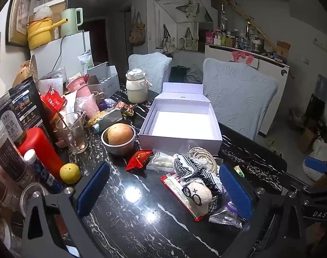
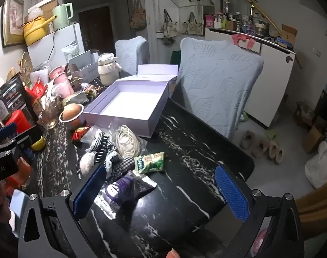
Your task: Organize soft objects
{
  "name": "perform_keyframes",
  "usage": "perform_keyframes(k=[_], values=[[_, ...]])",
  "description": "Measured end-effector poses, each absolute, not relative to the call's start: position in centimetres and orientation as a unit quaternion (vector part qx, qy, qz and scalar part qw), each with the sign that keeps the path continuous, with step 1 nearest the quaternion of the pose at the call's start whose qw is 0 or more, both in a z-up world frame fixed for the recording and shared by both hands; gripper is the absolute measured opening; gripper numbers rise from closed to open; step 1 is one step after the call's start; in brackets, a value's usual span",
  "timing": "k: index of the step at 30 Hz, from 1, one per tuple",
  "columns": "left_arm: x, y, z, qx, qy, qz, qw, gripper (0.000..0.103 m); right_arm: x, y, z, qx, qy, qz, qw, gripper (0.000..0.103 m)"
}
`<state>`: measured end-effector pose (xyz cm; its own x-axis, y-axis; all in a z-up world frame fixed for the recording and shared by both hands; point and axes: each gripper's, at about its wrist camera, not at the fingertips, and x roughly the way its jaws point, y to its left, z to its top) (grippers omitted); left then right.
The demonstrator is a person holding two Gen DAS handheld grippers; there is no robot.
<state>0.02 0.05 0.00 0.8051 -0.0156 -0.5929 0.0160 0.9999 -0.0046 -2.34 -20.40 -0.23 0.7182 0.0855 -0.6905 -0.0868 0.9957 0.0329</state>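
Observation:
A soft doll with a cream head and black glasses (image 1: 199,195) lies in striped and checked cloth (image 1: 191,167) on the black marble table (image 1: 129,221). It also shows in the right wrist view (image 2: 87,162). A coil of cream cord (image 1: 203,155) lies beside it, also in the right view (image 2: 127,143). An open, empty white box (image 1: 180,124) stands behind, seen too in the right view (image 2: 127,105). My left gripper (image 1: 163,191) is open, the doll just inside its right finger. My right gripper (image 2: 161,191) is open and empty, over a purple packet (image 2: 122,191).
Clutter fills the table's left: a steel bowl with a round fruit (image 1: 118,138), a glass (image 1: 72,132), a red bottle (image 1: 39,148), a lemon (image 1: 70,173), a red snack packet (image 1: 139,159). A green snack packet (image 2: 150,162) lies near the doll. Two covered chairs (image 1: 238,94) stand behind.

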Motion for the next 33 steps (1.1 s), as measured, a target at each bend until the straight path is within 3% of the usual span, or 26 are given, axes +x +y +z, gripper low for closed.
perform_keyframes(k=[33], values=[[-0.3, -0.69, -0.26, 0.002, 0.316, -0.032, 0.948, 0.103, -2.85, -20.51, 0.07, -0.009, 0.359, 0.056, 0.932, 0.103]])
